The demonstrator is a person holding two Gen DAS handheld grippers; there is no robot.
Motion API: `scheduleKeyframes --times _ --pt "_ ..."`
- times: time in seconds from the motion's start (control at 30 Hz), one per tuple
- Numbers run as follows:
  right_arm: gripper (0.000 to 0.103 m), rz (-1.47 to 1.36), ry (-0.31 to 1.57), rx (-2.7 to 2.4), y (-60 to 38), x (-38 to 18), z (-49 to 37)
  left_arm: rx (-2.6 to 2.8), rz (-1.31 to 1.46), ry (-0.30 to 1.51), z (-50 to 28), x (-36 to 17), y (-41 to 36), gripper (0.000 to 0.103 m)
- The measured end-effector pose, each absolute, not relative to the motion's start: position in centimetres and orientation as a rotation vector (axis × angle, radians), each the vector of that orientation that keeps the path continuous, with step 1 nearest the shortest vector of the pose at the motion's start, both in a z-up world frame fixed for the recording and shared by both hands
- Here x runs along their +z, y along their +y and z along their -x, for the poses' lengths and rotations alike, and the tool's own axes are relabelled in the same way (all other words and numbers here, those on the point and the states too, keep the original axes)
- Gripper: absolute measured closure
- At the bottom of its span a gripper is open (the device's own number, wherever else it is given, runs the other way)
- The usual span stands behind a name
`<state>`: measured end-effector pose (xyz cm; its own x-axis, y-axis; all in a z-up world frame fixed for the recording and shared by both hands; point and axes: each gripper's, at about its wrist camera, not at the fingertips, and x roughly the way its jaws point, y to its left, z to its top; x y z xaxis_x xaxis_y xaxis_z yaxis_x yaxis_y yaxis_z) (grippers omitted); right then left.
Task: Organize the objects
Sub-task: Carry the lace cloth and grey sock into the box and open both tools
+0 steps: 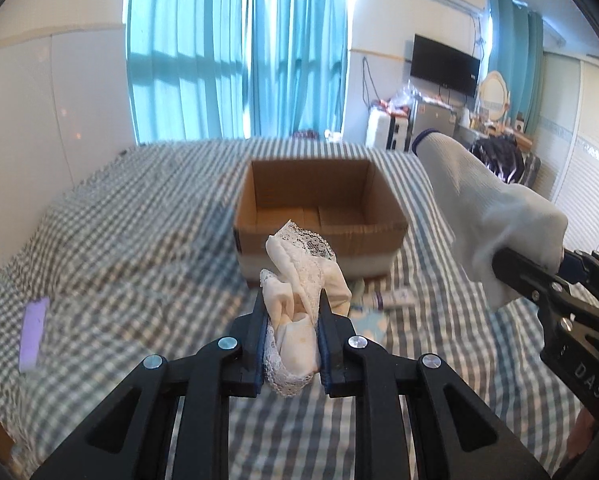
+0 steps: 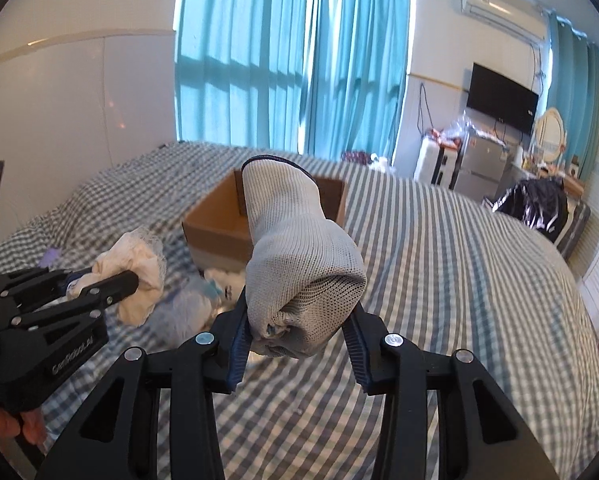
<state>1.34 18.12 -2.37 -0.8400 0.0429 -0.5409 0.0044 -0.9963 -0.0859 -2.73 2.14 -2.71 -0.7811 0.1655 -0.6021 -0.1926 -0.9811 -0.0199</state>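
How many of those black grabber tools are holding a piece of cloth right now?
2. The left gripper clamps a cream lace cloth; the right gripper clamps a white knit glove. Both are near the cardboard box.

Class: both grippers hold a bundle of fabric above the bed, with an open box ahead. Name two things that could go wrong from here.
1. The lace cloth is pinched low in the left gripper, with loose folds above; they might snag on the box rim.
2. The glove bulges well above the right gripper, so it may slip or land outside the box, among the items on the bed.
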Motion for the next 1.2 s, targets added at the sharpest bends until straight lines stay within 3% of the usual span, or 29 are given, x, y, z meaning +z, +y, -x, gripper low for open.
scheduleKeyframes --times 0.33,0.57,0.97,1.2 --pt "0.062 0.81 -0.157 3.065 17.5 2.4 5.5 2.82 0.822 0.088 10.0 0.8 2.8 0.083" --pt "0.062 0.795 -0.133 3.079 18.6 2.7 12.6 2.83 0.806 0.096 17.2 0.7 3.5 0.083" --pt "0.062 1.02 0.006 3.067 20.0 -3.8 24.2 2.785 0.928 0.132 25.3 -5.7 5.5 0.083" --pt "0.061 1.172 0.042 3.026 21.3 -9.6 25.9 2.747 0.991 0.179 26.6 -9.2 6.0 0.082"
